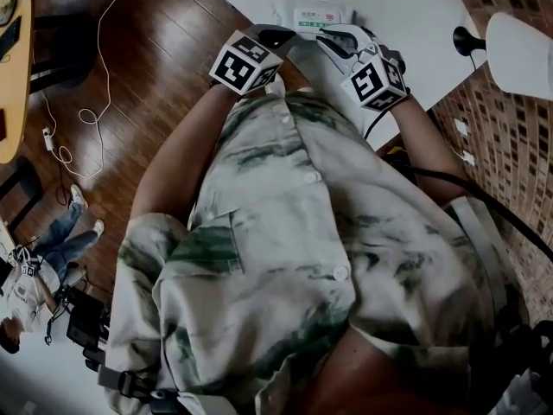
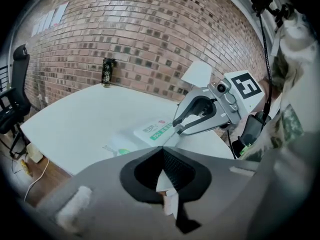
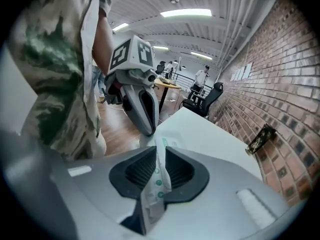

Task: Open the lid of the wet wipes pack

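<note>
The wet wipes pack [image 2: 154, 132] lies on the white desk [image 2: 85, 119], at the edge nearest to the person, and both grippers hold it from opposite ends. The jaws of the left gripper [image 2: 162, 159] are pressed together on a thin white strip, which seems to be the sealed edge of the pack. The jaws of the right gripper [image 3: 159, 164] are clamped on the other edge, where the white film has small green dots. The pack stretches between the two pairs of jaws. The label with green print on its top lies flat, as far as I can see.

The desk is plain white and stands against a red brick wall [image 2: 150, 34]. The floor [image 1: 155, 85] is of dark wood, and a white cable [image 1: 95, 76] lies on it in loops. Long lamps [image 3: 186, 13] shine on the ceiling.

A dark can [image 2: 106, 72] stands upright on the desk just beside the wall, well apart from the pack. A black office chair [image 2: 15, 94] stands near the far end of the desk. In the background another person [image 3: 202, 76] stands by other desks.

From above, the patterned shirt [image 1: 294, 232] of the person fills most of the view, and the two marker cubes cover part of the grippers.
</note>
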`<move>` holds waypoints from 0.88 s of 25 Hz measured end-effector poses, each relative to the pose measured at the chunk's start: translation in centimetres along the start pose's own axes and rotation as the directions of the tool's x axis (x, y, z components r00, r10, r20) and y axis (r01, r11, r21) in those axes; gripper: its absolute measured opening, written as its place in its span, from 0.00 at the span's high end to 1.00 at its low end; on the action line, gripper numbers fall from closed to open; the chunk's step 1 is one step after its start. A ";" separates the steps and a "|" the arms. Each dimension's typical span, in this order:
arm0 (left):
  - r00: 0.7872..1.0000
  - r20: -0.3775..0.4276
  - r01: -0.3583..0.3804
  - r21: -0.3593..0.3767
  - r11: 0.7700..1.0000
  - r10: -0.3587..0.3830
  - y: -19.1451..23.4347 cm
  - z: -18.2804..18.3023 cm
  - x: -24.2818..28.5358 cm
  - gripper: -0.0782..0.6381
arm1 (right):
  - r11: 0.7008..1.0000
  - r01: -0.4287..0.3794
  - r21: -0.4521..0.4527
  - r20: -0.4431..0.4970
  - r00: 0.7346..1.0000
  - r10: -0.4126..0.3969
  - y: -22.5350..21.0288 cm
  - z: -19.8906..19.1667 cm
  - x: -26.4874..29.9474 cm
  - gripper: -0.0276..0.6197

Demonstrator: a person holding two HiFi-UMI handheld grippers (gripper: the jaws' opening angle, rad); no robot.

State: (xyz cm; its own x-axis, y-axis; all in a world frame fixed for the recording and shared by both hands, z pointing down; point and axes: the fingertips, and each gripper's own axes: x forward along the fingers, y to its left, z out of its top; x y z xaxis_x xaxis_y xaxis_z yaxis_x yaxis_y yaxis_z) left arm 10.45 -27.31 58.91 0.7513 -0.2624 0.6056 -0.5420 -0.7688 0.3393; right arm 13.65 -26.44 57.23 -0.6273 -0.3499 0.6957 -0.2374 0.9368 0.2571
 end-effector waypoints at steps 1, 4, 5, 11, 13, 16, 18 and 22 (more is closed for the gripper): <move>1.000 -0.005 -0.002 -0.002 1.000 0.002 0.2 -0.1 0.2 0.89 | 1.000 0.001 -0.017 -0.008 1.000 -0.001 -0.1 -0.1 0.4 0.86; 1.000 -0.024 -0.006 -0.009 1.000 0.006 0.5 -0.6 0.8 0.89 | 0.997 -0.008 -0.073 -0.038 0.999 0.005 0.0 -0.3 1.2 0.86; 1.000 -0.031 -0.006 -0.011 1.000 0.006 0.6 -0.7 0.9 0.89 | 0.996 -0.015 -0.092 -0.049 0.999 0.010 0.2 -0.5 1.5 0.86; 0.998 -0.059 0.002 0.002 1.000 -0.002 0.7 -1.0 1.5 0.89 | 0.992 -0.030 -0.124 -0.056 0.998 0.023 0.2 -0.4 1.7 0.89; 0.998 -0.059 0.002 0.007 1.000 -0.001 0.6 -0.9 1.5 0.89 | 0.991 -0.035 -0.130 -0.055 0.998 0.028 0.2 -0.3 1.6 0.91; 0.998 -0.058 0.003 0.007 1.000 -0.002 0.6 -1.0 1.5 0.89 | 0.991 -0.049 -0.127 -0.056 0.997 0.043 0.3 -0.1 1.5 0.92; 0.998 -0.057 0.002 0.007 1.000 -0.001 0.6 -1.1 1.4 0.89 | 0.991 -0.057 -0.118 -0.056 0.997 0.050 0.3 0.1 1.4 0.93; 0.998 -0.060 0.004 0.009 1.000 -0.004 0.6 -1.1 1.4 0.89 | 0.995 -0.057 -0.087 -0.039 0.998 0.053 -0.5 0.7 0.9 0.94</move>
State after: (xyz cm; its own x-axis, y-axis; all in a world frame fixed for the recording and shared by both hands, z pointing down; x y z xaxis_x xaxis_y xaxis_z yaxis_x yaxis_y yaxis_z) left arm 10.77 -27.46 60.75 0.7294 -0.2243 0.6463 -0.5355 -0.7750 0.3355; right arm 12.71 -27.21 57.27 -0.6099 -0.2989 0.7340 -0.1359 0.9519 0.2746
